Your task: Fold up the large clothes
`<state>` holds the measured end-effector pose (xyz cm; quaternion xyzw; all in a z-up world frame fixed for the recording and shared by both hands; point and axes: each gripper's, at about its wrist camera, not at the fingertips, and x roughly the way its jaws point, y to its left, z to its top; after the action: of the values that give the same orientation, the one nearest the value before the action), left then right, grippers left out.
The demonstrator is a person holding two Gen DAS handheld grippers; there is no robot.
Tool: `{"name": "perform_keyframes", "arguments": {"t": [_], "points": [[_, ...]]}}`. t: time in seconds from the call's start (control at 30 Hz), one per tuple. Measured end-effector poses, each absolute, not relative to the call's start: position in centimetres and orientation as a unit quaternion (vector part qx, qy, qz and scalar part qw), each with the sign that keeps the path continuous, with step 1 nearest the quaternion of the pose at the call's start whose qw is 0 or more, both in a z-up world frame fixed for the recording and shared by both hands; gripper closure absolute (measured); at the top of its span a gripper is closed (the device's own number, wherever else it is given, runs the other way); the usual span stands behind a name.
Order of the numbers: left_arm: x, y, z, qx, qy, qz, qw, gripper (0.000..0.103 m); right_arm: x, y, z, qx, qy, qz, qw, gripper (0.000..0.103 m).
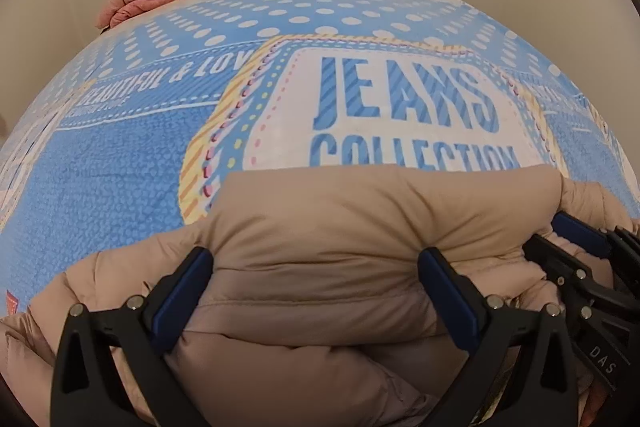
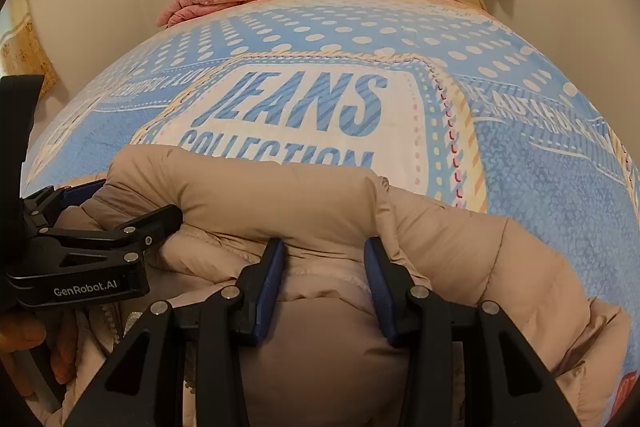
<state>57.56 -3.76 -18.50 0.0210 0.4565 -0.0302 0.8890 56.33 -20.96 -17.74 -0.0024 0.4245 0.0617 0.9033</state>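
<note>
A beige padded jacket (image 1: 340, 227) is lying bunched on the bed (image 1: 120, 155), its folded roll sitting between and just beyond both pairs of jaws. The left gripper (image 1: 316, 287) is straddling a wide bulge of fabric, its pads appearing to press into it on both sides. The right gripper (image 2: 324, 283) is pinching a narrower ridge, pads touching it on both sides. Likely risks: the slick, springy fill is apt to slide out of either grip; uneven pulling between the jaws could skew the fold; the grippers, standing close together, might collide.
</note>
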Motion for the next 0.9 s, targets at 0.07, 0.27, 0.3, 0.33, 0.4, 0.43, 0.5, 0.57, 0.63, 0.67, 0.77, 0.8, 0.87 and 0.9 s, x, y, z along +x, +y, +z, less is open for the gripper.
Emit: {"name": "perform_keyframes", "arguments": {"t": [0.07, 0.27, 0.3, 0.33, 0.4, 0.43, 0.5, 0.57, 0.63, 0.67, 0.77, 0.8, 0.87, 0.9], "points": [[57.55, -3.76, -18.58, 0.022, 0.457, -0.029, 0.889, 0.0, 56.34, -21.02, -17.8, -0.001, 0.425, 0.062, 0.903, 0.06], [57.59, -3.9, -18.71, 0.027, 0.458, -0.027, 0.888, 0.0, 56.44, -20.92, -17.9, -0.005, 0.426, 0.06, 0.903, 0.06], [57.6, -3.91, -18.75, 0.028, 0.458, -0.026, 0.888, 0.0, 56.46, -20.85, -17.92, -0.008, 0.426, 0.059, 0.903, 0.059], [57.61, -3.9, -18.78, 0.028, 0.458, -0.026, 0.888, 0.0, 56.47, -20.76, -17.94, -0.01, 0.426, 0.058, 0.903, 0.059], [57.63, -3.92, -18.81, 0.029, 0.458, -0.026, 0.888, 0.0, 56.48, -20.72, -17.99, -0.01, 0.426, 0.058, 0.903, 0.059], [57.64, -3.9, -18.84, 0.029, 0.458, -0.026, 0.888, 0.0, 56.5, -20.75, -17.99, -0.01, 0.427, 0.058, 0.903, 0.059], [57.65, -3.92, -18.85, 0.029, 0.458, -0.025, 0.888, 0.0, 56.53, -20.66, -18.01, -0.01, 0.427, 0.058, 0.902, 0.059], [57.67, -3.9, -18.87, 0.029, 0.458, -0.025, 0.888, 0.0, 56.54, -20.56, -18.05, -0.013, 0.427, 0.057, 0.902, 0.059], [57.69, -3.89, -18.89, 0.03, 0.458, -0.025, 0.888, 0.0, 56.52, -20.56, -18.11, -0.013, 0.427, 0.057, 0.902, 0.059], [57.74, -3.86, -18.93, 0.029, 0.458, -0.026, 0.888, 0.0, 56.53, -20.59, -18.13, -0.012, 0.427, 0.058, 0.902, 0.059], [57.75, -3.91, -18.95, 0.03, 0.458, -0.025, 0.888, 0.0, 56.58, -20.54, -18.13, -0.009, 0.427, 0.059, 0.902, 0.059], [57.78, -3.93, -18.94, 0.032, 0.458, -0.024, 0.888, 0.0, 56.62, -20.47, -18.13, -0.01, 0.428, 0.059, 0.902, 0.059], [57.78, -3.83, -18.77, 0.031, 0.461, -0.027, 0.887, 0.0, 56.63, -20.39, -17.97, -0.012, 0.429, 0.059, 0.901, 0.059], [57.72, -3.64, -18.49, 0.029, 0.464, -0.031, 0.885, 0.0, 56.56, -20.51, -17.73, -0.011, 0.43, 0.062, 0.901, 0.058]]}}
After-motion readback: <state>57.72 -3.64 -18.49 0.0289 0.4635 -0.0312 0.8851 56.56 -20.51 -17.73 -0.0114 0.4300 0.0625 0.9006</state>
